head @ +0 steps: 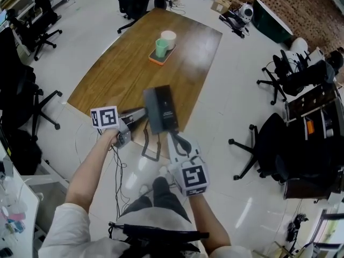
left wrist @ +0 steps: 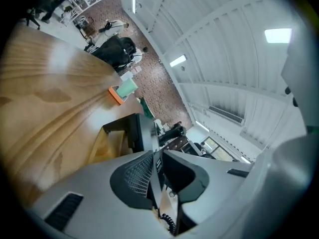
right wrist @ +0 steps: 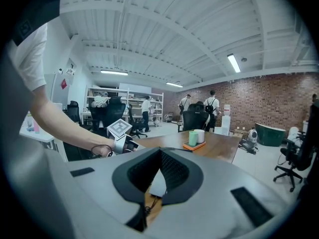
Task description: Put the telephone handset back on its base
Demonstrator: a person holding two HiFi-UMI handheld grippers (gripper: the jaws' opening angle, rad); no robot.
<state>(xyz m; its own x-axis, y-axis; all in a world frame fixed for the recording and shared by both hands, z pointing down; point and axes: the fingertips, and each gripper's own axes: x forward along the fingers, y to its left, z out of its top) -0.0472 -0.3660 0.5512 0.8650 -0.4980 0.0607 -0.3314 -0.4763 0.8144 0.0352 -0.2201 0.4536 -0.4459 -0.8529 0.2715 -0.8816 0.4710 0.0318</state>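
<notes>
The wooden table [head: 123, 69] filled my view, with an office chair [head: 271, 133] to its right and an orange tray [head: 156, 61] holding 2 cups [head: 160, 48]. The black base [head: 161, 109] sat at the near edge. Just to its left, my left gripper [left wrist: 155, 158] was clamped on the slim dark handset [head: 135, 113]. Its coiled cord [left wrist: 170, 225] was mostly cut off. My right gripper [right wrist: 160, 153] had its tips together, and I couldn't identify the pale shape behind them.

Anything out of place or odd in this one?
Yes: the black box-shaped telephone is right at the near edge of the brown wooden table, and its dark cord hangs over that edge in a loop.
</notes>
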